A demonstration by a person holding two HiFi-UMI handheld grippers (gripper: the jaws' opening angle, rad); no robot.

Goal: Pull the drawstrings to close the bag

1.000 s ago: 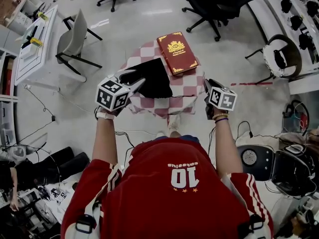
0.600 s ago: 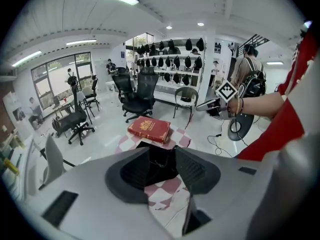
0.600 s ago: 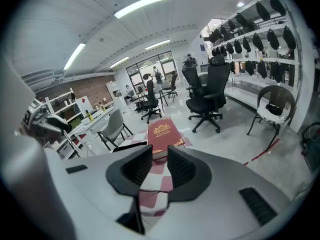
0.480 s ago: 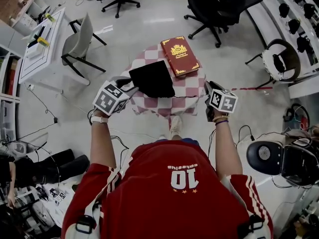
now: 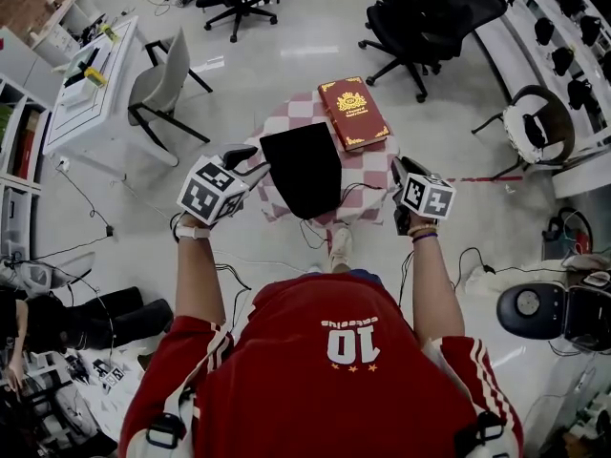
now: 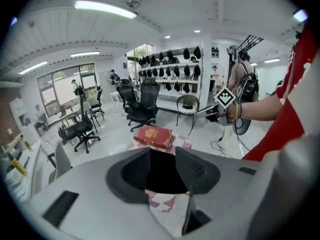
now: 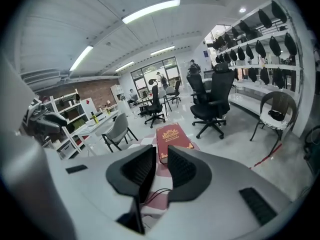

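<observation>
Bag (image 5: 304,170) lies mid-table (image 5: 368,172) and overhangs the near edge. Book (image 5: 354,113) sits at the far right corner. Floor (image 5: 286,55) is open on all sides.
Left gripper (image 5: 250,160): jaws wide, holding black fabric at the bag's left edge.
Right gripper (image 5: 397,174): jaws narrow, pinching the drawstring (image 7: 156,193).

The left gripper's (image 6: 162,154) grey jaws clamped a black fabric bag (image 6: 160,176) at 6 o'clock. A red hardcover book (image 6: 152,135) lay at the bag's 12 o'clock, on a red-and-white checked cloth (image 6: 162,202).
</observation>
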